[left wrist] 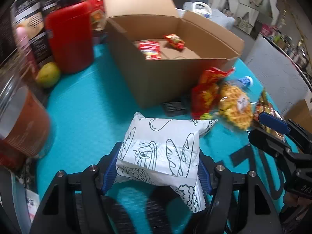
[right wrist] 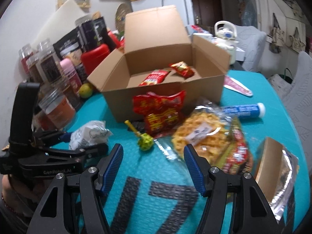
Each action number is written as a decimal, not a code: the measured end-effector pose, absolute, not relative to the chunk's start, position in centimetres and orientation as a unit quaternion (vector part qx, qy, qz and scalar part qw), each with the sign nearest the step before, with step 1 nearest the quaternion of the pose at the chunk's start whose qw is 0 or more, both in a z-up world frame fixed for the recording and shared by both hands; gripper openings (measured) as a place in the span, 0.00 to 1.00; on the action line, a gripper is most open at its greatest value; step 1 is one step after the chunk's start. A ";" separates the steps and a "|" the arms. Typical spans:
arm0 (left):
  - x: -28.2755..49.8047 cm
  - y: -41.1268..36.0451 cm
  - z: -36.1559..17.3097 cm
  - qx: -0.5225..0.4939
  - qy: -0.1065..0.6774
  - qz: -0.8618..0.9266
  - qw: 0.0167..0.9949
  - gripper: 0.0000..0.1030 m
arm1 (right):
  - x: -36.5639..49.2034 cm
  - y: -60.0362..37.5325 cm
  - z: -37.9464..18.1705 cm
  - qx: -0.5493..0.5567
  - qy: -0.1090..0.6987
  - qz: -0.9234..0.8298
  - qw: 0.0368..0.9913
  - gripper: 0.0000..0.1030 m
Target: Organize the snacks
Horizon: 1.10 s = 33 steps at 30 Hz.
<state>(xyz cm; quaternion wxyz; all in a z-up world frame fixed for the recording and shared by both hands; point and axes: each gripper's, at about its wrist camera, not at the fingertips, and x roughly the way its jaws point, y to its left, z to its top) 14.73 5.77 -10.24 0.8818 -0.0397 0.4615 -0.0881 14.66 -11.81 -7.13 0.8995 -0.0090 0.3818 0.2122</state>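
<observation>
Pretty crowded table here. The open cardboard box (right wrist: 163, 97) sits in the middle of the teal mat (left wrist: 87, 107), flaps up, with two red snack packets (left wrist: 150, 49) lying flat on its bottom. Right in front of the box there's a pile: a crinkly red snack bag (right wrist: 159, 113) leaning against the box wall, a clear bag of yellow waffle crisps (right wrist: 202, 136) beside it, a shiny red-and-yellow wrapper (right wrist: 237, 154) under that, and a blue-and-white tube (right wrist: 241, 110) lying on its side further back. A small green lollipop thing (right wrist: 144, 141) lies on the mat near the red bag. Off to the far side stand a red plastic canister (left wrist: 70, 37), a pink bottle (right wrist: 68, 72), a yellow-green fruit (left wrist: 47, 75) and some clear jars with reddish stuff (left wrist: 23, 120).

My left gripper (left wrist: 158, 167) is clamped on a soft white paper-look pouch with black line drawings of bread (left wrist: 161, 144); the ribbed blue pads squeeze it from both sides and it sits low over the mat, short of the box. My right gripper (right wrist: 154, 165) hangs above the mat with fingers spread apart and nothing between them, pointing toward the waffle bag and the pile. A foil-lined gold carton (right wrist: 273, 167) lies just off its right finger.
</observation>
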 end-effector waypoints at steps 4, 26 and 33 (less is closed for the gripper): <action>14.9 7.4 -10.6 -0.071 0.465 -0.095 0.877 0.66 | 15.2 -10.2 -7.6 -0.019 0.388 0.216 0.896 0.61; 16.2 10.6 -11.3 -0.082 0.466 -0.088 0.876 0.66 | 19.4 -6.8 -11.7 -0.028 0.446 0.195 0.873 0.25; 15.7 10.3 -11.3 -0.085 0.467 -0.088 0.876 0.66 | 18.1 -6.8 -11.5 -0.039 0.443 0.201 0.873 0.25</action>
